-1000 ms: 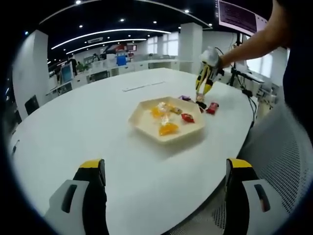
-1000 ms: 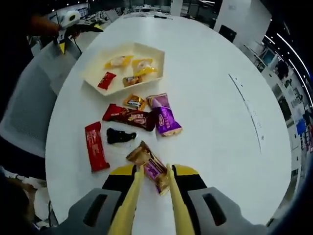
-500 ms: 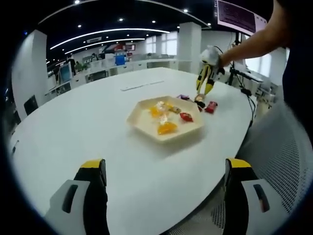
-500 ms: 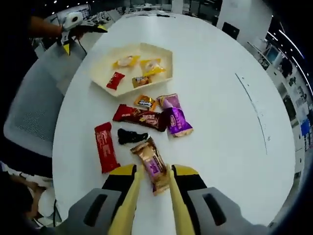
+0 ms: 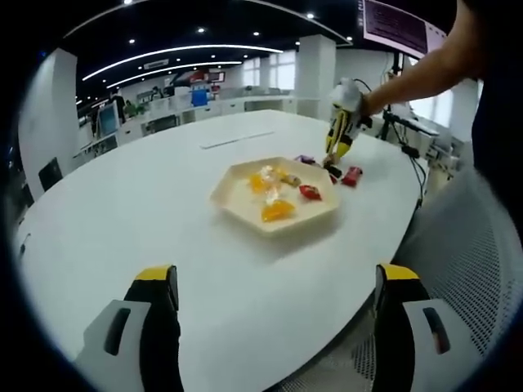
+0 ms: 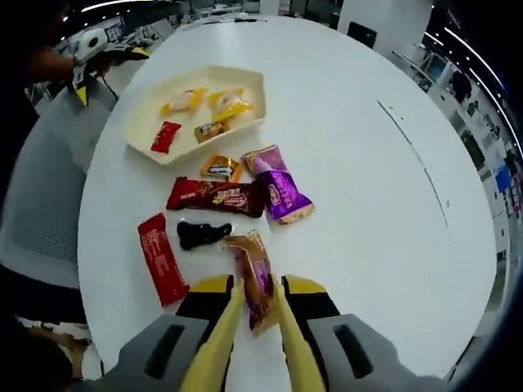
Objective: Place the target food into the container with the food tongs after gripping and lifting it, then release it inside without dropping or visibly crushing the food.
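In the right gripper view my right gripper (image 6: 258,296) is shut on yellow food tongs (image 6: 219,343). The tong tips flank a brown-and-purple snack bar (image 6: 252,276) lying on the white table (image 6: 368,212). I cannot tell whether the bar is off the surface. A cream hexagonal tray (image 6: 263,98) farther off holds yellow packets and a small red candy (image 6: 165,136). My left gripper (image 5: 275,278) is open and empty, low over the table's near edge. From there, the tray (image 5: 237,214) sits mid-table, and the right gripper (image 5: 339,131) with its tongs hangs over snacks just beyond it.
Loose snacks lie between tray and tongs: an orange candy (image 6: 219,167), a purple packet (image 6: 279,193), a dark red bar (image 6: 214,196), a red bar (image 6: 159,261) and a black piece (image 6: 203,234). A grey mesh chair (image 5: 466,269) stands at the table's edge. A person's arm (image 5: 425,69) holds the right gripper.
The tong tips have drawn slightly closer around the brown-and-purple bar, which has turned to lie along them. The right view has shifted a little. The left gripper stays as before.
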